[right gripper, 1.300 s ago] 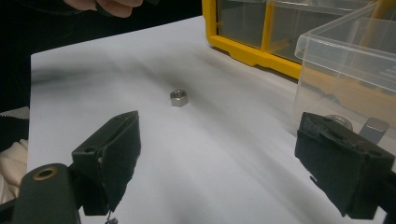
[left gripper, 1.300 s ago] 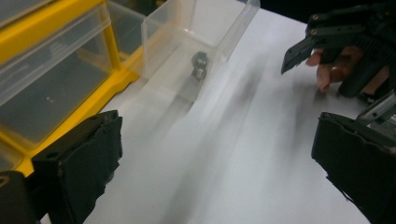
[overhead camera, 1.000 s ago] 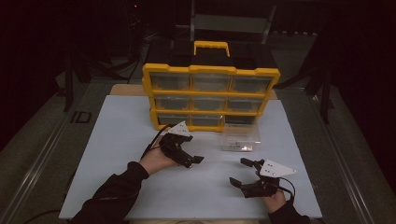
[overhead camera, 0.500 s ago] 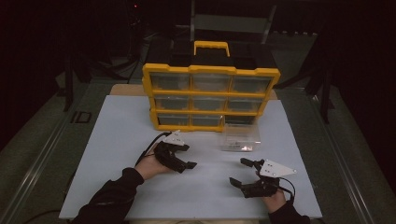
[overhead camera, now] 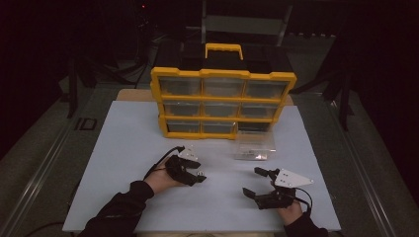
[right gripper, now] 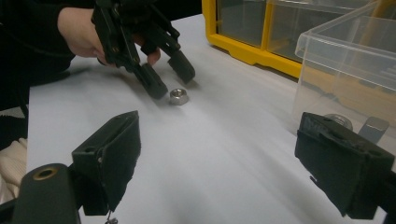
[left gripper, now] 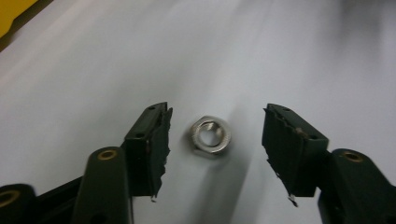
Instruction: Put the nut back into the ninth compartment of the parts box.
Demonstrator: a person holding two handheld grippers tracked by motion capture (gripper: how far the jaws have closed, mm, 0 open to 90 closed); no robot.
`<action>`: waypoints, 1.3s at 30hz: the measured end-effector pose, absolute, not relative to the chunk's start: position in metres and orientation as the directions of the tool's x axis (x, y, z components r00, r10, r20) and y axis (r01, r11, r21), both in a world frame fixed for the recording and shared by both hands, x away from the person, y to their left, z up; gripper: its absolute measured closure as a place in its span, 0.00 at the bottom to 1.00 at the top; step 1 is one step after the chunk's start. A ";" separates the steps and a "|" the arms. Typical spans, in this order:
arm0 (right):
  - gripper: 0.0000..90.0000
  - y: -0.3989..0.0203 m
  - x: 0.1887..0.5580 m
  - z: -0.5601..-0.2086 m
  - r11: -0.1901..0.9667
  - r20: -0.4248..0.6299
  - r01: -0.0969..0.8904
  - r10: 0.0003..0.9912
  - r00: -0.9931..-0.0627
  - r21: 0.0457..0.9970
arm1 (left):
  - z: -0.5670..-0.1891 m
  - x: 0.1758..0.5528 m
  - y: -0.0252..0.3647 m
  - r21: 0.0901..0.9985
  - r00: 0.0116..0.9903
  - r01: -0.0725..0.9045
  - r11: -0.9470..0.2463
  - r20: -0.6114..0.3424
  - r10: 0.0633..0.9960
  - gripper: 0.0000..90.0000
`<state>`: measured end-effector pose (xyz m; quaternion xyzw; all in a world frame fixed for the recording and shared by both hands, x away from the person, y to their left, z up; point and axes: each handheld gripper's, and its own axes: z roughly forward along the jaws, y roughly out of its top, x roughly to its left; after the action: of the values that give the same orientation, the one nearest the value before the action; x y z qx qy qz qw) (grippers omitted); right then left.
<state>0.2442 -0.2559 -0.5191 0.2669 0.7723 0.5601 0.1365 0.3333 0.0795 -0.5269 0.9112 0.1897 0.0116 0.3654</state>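
Left gripper [left gripper: 215, 140] brackets a steel hex nut [left gripper: 211, 136] on the white table sheet [overhead camera: 123, 163]; its jaws have just been closing but neither pad touches yet, so the grasp seems not yet made. Flat-lying, the nut's bore points up, with no long axis, while the right gripper [overhead camera: 257, 182] rests released.
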 end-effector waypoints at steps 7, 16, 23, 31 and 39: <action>0.16 -0.256 0.244 -0.519 0.231 0.087 0.259 0.565 -0.821 0.938 | -0.532 0.333 0.074 0.658 0.931 0.316 -0.684 -0.077 0.356 0.57; 0.16 -0.256 0.244 -0.519 0.233 0.089 0.262 0.565 -0.821 0.937 | -0.531 0.332 0.071 0.649 0.939 0.282 -0.707 -0.036 0.341 0.68; 0.16 -0.256 0.245 -0.520 0.229 0.093 0.264 0.565 -0.819 0.937 | -0.531 0.333 0.071 0.649 0.940 0.280 -0.708 -0.036 0.339 0.76; 0.16 -0.257 0.245 -0.520 0.224 0.097 0.265 0.564 -0.820 0.938 | -0.529 0.335 0.070 0.636 0.943 0.277 -0.720 -0.035 0.331 0.77; 0.16 -0.259 0.245 -0.520 0.213 0.105 0.266 0.561 -0.821 0.940 | -0.509 0.342 0.071 0.657 0.942 0.273 -0.702 -0.036 0.333 0.77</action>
<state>0.2449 -0.2595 -0.5201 0.2695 0.7678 0.5665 0.1303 0.3418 0.0707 -0.5087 0.9216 0.1645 0.0429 0.3490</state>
